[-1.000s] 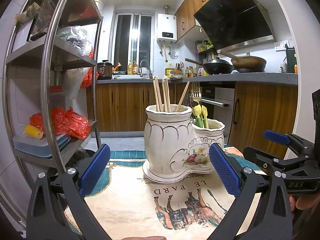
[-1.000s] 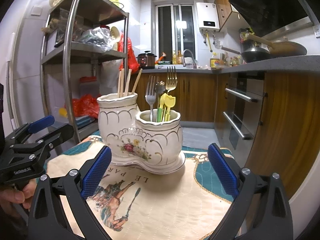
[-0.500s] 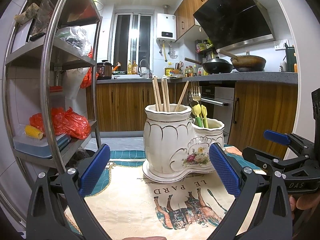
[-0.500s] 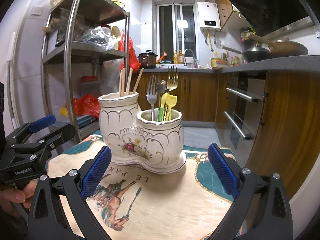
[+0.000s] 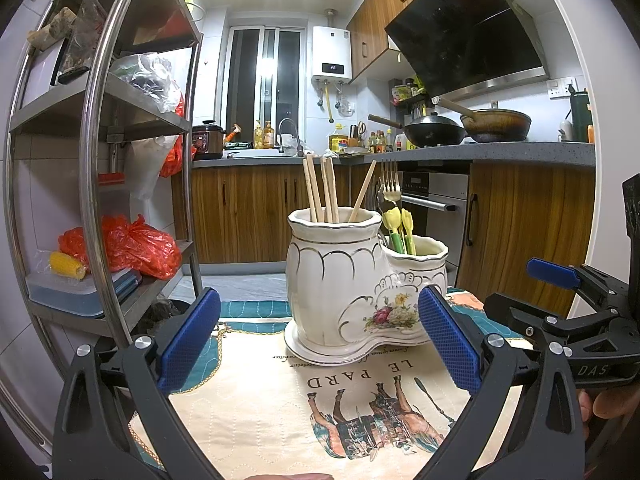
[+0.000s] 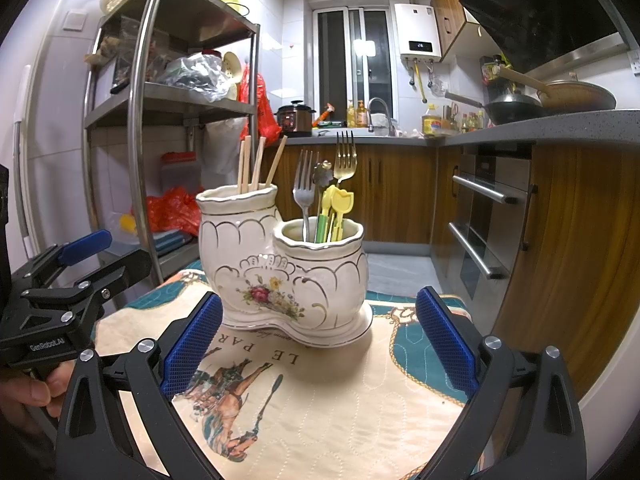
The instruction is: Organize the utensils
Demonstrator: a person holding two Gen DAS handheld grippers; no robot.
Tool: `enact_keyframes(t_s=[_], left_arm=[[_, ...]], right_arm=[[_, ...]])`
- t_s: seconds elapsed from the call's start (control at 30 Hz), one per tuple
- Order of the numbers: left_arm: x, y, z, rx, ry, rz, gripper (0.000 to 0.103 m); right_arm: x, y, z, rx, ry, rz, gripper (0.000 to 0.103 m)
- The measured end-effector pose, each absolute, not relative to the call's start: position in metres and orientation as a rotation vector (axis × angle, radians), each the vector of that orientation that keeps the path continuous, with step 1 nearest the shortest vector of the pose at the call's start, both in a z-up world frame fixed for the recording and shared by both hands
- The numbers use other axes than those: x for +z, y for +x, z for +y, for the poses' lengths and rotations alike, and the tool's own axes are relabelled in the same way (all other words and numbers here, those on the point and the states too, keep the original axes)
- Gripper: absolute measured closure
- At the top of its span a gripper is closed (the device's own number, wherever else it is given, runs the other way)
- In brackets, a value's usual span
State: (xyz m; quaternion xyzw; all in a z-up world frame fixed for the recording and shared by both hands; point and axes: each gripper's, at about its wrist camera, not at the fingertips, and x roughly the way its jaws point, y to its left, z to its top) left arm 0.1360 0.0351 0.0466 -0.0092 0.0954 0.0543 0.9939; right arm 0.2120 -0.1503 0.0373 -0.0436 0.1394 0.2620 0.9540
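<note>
Partly, chopsticks (image 5: 320, 190) hide inside the ceramic holder (image 5: 336, 280).

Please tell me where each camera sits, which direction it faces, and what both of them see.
Left wrist: on the left gripper, facing the utensil holder and stove side; its open jaws and the right gripper show.
Right wrist: on the right gripper, facing the holder and metal shelf; its open jaws and the left gripper show.
Shared: holder, chopsticks, forks, mat.

Bare printed cloth (image 5: 256, 412) lies open ahead of both grippers up to the ceramic holder (image 5: 340, 284) at 12 o'clock. Its chopsticks (image 5: 320, 190) and forks (image 6: 304, 188) crowd the mouths; a steel rack (image 5: 96, 168) blocks 9 o'clock.
</note>
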Motion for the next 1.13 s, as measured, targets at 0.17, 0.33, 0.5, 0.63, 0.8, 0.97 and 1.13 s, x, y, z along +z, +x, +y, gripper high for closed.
enact_keyframes(t_s=[0.17, 0.33, 0.5, 0.63, 0.8, 0.97, 1.13], left_arm=[[0.0466, 0.1361, 0.0345, 0.109, -0.019, 0.193, 0.005], [0.0468, 0.1362, 0.0348, 0.109, -0.019, 0.192, 0.005], [0.047, 0.1361, 0.0346, 0.109, -0.019, 0.193, 0.005], [0.0466, 0.1358, 0.0348, 0.108, -0.017, 0.191, 0.005], [0.0447, 0.1366, 0.0351, 0.102, -0.01, 0.19, 0.005], [0.0444, 0.1367, 0.0367, 0.104, -0.017, 0.195, 0.005], [0.044, 0.1363, 0.0406, 0.1, -0.028, 0.201, 0.005]], right_arm=[[0.0373, 0.2119, -0.1499, 0.532, -0.088, 0.284, 0.006], [0.0374, 0.212, -0.1502, 0.532, -0.088, 0.283, 0.006], [0.0373, 0.2122, -0.1504, 0.532, -0.088, 0.284, 0.006], [0.0373, 0.2118, -0.1498, 0.532, -0.088, 0.283, 0.006], [0.0372, 0.2122, -0.1502, 0.532, -0.088, 0.284, 0.006], [0.0373, 0.2122, -0.1501, 0.532, -0.088, 0.284, 0.006], [0.0373, 0.2121, -0.1497, 0.533, -0.087, 0.285, 0.006]])
